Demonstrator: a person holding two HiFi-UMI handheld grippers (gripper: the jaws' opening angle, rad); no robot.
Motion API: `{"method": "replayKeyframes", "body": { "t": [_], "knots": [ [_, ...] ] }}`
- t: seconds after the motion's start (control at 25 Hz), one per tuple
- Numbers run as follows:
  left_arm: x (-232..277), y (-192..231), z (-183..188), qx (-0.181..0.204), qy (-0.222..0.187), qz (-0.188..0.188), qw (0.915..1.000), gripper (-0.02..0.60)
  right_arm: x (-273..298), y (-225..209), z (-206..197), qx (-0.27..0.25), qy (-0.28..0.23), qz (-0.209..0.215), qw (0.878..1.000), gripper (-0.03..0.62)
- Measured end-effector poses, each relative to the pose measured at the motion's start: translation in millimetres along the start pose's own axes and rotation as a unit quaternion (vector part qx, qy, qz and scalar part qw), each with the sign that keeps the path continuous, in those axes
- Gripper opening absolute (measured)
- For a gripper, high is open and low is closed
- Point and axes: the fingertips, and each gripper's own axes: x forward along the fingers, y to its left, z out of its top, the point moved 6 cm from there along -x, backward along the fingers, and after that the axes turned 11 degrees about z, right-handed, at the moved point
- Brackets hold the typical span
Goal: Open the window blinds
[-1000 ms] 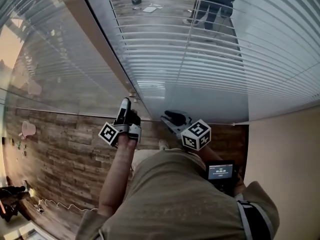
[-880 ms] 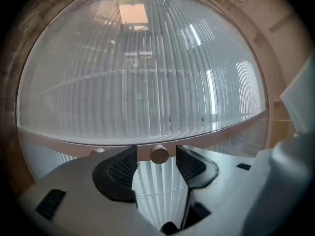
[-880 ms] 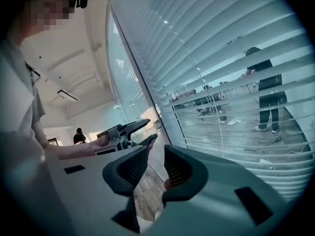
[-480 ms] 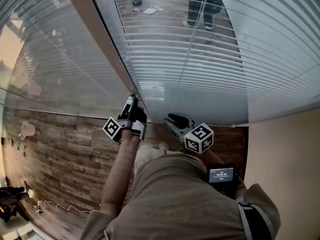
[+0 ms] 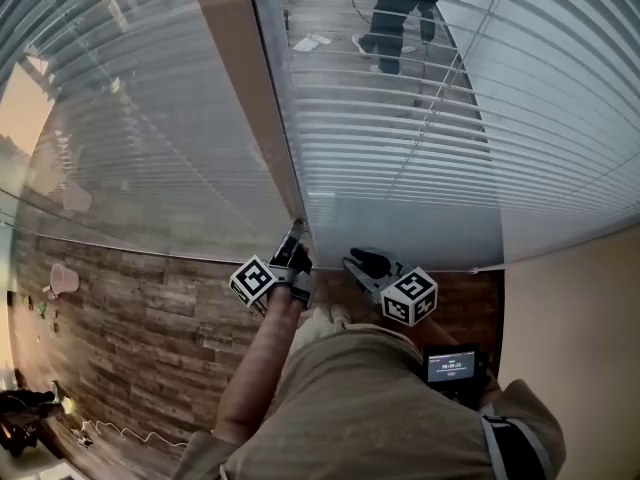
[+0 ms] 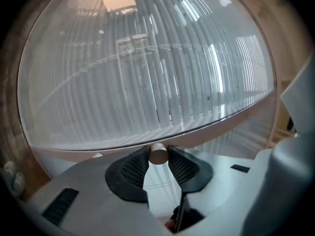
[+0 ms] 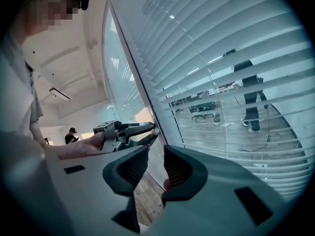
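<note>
closing left tongs (image 6: 158,150) on knob (image 6: 158,157), seen end-on

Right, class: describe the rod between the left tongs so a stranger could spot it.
Start at the slatted window blinds, then the frame post between the panes. There the left tongs, which have just been closing, grip the blind wand: the one round, pale rod end among flat slats.

Office interior, glass partition walls (image 7: 123,82) hung with slatted blinds (image 5: 400,148), wood-plank floor (image 5: 130,308) laid throughout, desks and office chairs (image 7: 202,116) seen beyond the glass, strip light (image 7: 59,94) fitted to a white ceiling (image 7: 74,48), a standing person (image 7: 252,97) seen through the slats.
</note>
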Motion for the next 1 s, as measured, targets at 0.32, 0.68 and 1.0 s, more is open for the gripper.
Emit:
{"method": "replayKeyframes", "body": {
  "t": [0.32,0.68,1.0],
  "knots": [
    [4,11,-6,0.118,0.013,0.036,0.9923,0.135,4,-10,-16,-0.011,0.000,-0.038,0.999,0.107],
    [17,6,2,0.270,0.001,0.097,0.9579,0.135,4,-16,-22,0.020,-0.029,-0.065,0.997,0.107],
    [18,-15,-18,0.517,-0.055,0.185,0.8342,0.135,3,-11,-24,0.029,-0.046,-0.057,0.997,0.106]
  ]
}}
